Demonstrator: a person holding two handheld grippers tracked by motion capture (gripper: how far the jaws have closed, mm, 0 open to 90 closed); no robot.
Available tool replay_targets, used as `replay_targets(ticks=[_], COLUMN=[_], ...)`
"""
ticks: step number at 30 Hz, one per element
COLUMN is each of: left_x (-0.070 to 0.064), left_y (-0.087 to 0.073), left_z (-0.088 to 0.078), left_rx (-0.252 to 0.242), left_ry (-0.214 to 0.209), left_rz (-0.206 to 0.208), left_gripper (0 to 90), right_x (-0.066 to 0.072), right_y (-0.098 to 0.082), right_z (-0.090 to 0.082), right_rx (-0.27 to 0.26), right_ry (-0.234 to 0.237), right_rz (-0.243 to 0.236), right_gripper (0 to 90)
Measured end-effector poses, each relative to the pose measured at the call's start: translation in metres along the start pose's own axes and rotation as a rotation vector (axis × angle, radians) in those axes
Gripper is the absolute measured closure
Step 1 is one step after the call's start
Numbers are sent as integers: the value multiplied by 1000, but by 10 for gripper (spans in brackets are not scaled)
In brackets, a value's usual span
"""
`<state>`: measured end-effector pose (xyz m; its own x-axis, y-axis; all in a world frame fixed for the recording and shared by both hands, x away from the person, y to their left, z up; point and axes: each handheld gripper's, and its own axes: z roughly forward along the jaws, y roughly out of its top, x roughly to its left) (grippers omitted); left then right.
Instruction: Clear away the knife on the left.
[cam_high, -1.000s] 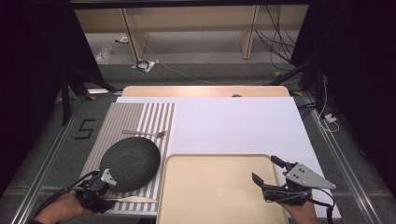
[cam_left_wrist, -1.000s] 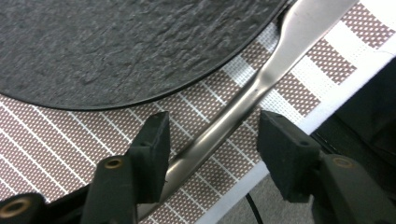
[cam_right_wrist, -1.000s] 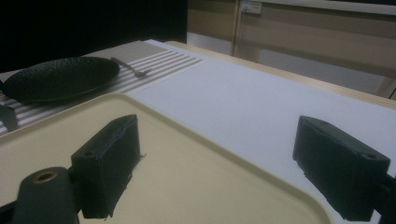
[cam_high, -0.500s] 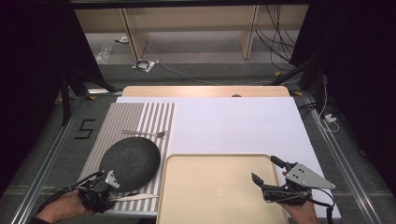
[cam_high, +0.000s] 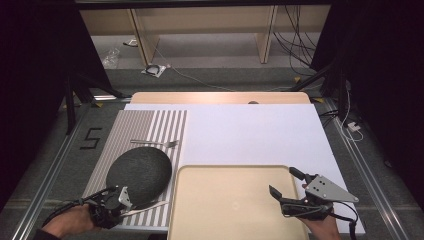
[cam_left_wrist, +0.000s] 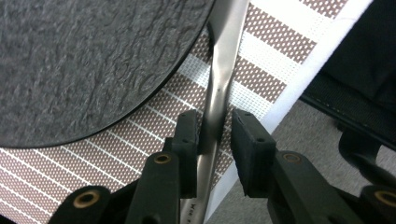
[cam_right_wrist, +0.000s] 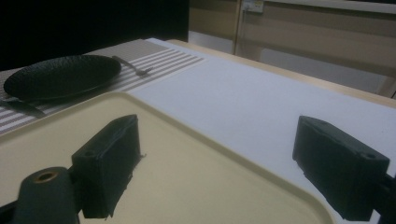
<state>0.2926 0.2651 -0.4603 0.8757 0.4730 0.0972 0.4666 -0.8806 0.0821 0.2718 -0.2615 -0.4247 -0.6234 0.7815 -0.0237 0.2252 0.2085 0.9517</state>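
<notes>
Item: metal knife (cam_left_wrist: 219, 88), lying on the striped placemat (cam_high: 150, 125) at the near left of the desk (cam_high: 260, 130), just beside the near rim of the black plate (cam_high: 139, 170); in the left gripper view its blade end ran under or against the plate's edge, exactly which could not be told.

Left gripper (cam_left_wrist: 215, 135): low over the placemat's near edge, its jaws just then closing. The knife's handle stood between the fingers (cam_left_wrist: 188, 140); one finger touched the metal, a slim gap remained at the other, so the grasp was not complete.

Right gripper (cam_high: 283, 182): held over the near right corner of the cream tray (cam_high: 200, 172), fingers (cam_right_wrist: 109, 163) spread wide, grasping nothing.

Other contents: fork (cam_high: 155, 143) on the placemat beyond the plate, apart from it; white sheet (cam_high: 250, 130) covering the desk's middle and right; tray resting on the sheet, its left edge just beside the placemat.
</notes>
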Motion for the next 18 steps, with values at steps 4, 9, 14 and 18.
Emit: replay_targets(ticks=[4, 9, 14, 18], left_x=[-1, -3, -4, -4], left_y=[1, 1, 2, 2], left_z=[0, 0, 0, -1], left_rx=[9, 9, 13, 15], left_ry=[2, 5, 11, 16], left_rz=[34, 52, 69, 77], left_gripper=[753, 775, 783, 789], right_x=[0, 0, 0, 0], right_y=[0, 0, 0, 0], right_z=[0, 0, 1, 1], right_rx=[4, 7, 8, 8], right_ry=[1, 2, 2, 2], right_rz=[-1, -1, -1, 0], right_gripper=[158, 158, 158, 159])
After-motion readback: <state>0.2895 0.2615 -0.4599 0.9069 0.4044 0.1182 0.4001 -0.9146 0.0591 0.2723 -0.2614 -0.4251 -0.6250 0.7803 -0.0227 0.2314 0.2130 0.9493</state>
